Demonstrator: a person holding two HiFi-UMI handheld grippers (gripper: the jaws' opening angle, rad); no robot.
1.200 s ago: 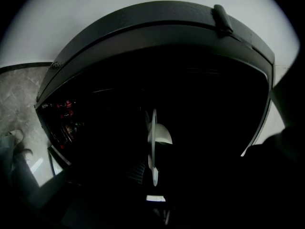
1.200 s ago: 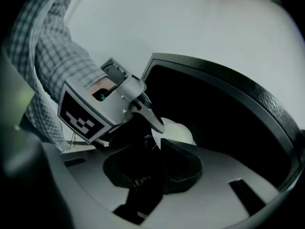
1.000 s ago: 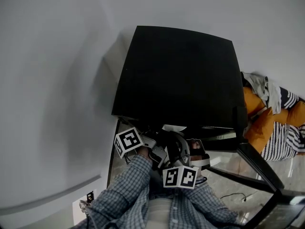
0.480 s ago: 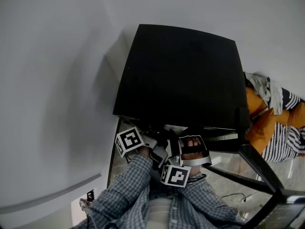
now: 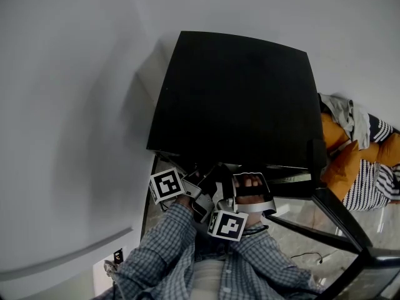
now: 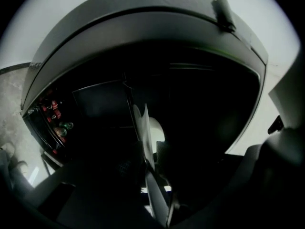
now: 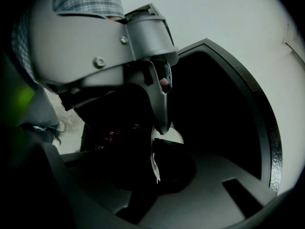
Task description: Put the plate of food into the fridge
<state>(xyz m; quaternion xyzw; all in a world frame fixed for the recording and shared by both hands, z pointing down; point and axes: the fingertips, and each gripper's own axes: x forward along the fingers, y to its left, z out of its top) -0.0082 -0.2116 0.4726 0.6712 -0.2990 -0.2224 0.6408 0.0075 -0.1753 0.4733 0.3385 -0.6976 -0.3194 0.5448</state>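
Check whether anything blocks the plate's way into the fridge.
Nothing visible does. The door of the fridge is swung aside to the right, and the plate faces an open cavity, though that is too dark to rule out items inside.

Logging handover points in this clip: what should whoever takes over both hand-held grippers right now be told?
Left hand-held gripper: looks shut on the thin white plate, seen edge-on.
Right hand-held gripper: jaws have just been closing with the plate's rim between them; it looks gripped, though the view is dark.
Plate: at the dark mouth of the open black fridge; the food cannot be made out.
Done: fridge open, plate at the opening.
Left: set it on a shelf, release, withdraw, shut the door.
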